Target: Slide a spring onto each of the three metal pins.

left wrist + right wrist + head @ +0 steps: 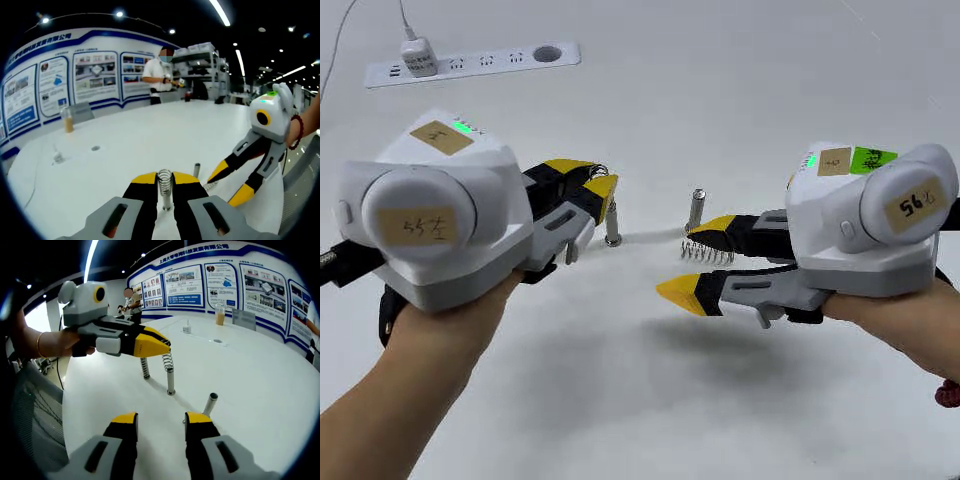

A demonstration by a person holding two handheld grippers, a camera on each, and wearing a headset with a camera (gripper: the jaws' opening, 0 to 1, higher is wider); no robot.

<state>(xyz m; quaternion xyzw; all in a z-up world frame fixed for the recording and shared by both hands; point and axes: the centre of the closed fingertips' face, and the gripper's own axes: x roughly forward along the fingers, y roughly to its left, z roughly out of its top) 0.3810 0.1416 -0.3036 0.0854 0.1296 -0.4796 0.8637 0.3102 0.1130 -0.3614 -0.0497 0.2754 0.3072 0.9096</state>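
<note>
**Three pins, three springs**

The left gripper (164,346) has its jaws closed on the held spring (167,361), at the top of the middle pin (171,382). At 10 o'clock, the second pin (146,375) carries a fitted spring (144,365). At 4 o'clock is the bare pin (210,403). The right gripper (161,417) has its jaws apart and empty. A loose spring (708,252) lies on the worktop (720,100).

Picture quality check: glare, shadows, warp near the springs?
Head view: even light, soft shadows, loose spring faint against white table. Left gripper view: ceiling strip glares, fisheye-curved wall, held spring sharp. Right gripper view: light strip flares upper left, bare pin clear.
</note>
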